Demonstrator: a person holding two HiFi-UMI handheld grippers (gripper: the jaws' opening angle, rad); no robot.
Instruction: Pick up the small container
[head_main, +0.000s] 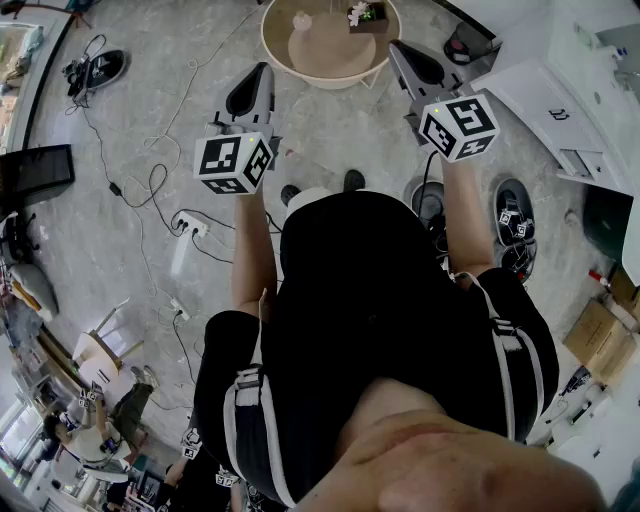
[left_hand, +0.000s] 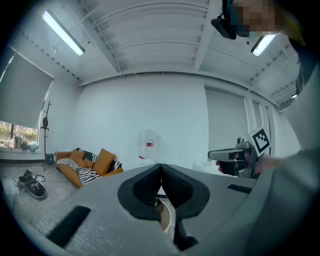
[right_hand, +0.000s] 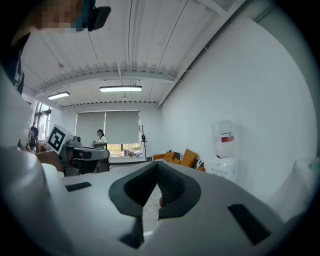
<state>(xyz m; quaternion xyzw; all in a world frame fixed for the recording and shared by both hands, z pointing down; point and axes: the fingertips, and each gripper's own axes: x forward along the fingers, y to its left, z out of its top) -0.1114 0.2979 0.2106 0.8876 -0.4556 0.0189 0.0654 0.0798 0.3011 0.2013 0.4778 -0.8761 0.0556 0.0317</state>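
The person stands on a grey floor (head_main: 120, 250) and holds both grippers out ahead at chest height, well above the ground.

The left gripper (head_main: 263, 68) points toward 12 o'clock from the 11 o'clock part of the head view, its marker cube (head_main: 235, 160) nearest the body. In the left gripper view its jaws are pressed together at the tips, with nothing between them.

The right gripper (head_main: 396, 47) sits at 1 o'clock and angles slightly toward 11 o'clock. Its cube (head_main: 460, 125) is just above the forearm. In the right gripper view its jaws also meet at the tips and hold nothing; only floor shows through the slit below them.

A round table (head_main: 275, 55) lies at 12 o'clock, beyond and between the two grippers. On its middle stands the container (head_main: 301, 20), small and pale, too small to make out further. A planter (head_main: 368, 14) with flowers sits at the container's 2 o'clock, near the table's far edge. Neither gripper touches the table or the container; both are well apart from it.

Cables (head_main: 150, 180) trail over the floor at 9 to 10 o'clock, running to a power strip (head_main: 190, 225). Cardboard boxes (head_main: 600, 335) stand at 4 o'clock.

The left gripper view looks across the room to an orange sofa (left_hand: 85, 165) at 8 o'clock, shoes (left_hand: 30, 185) left of it, and a water dispenser (left_hand: 146, 145) against the wall near the centre.
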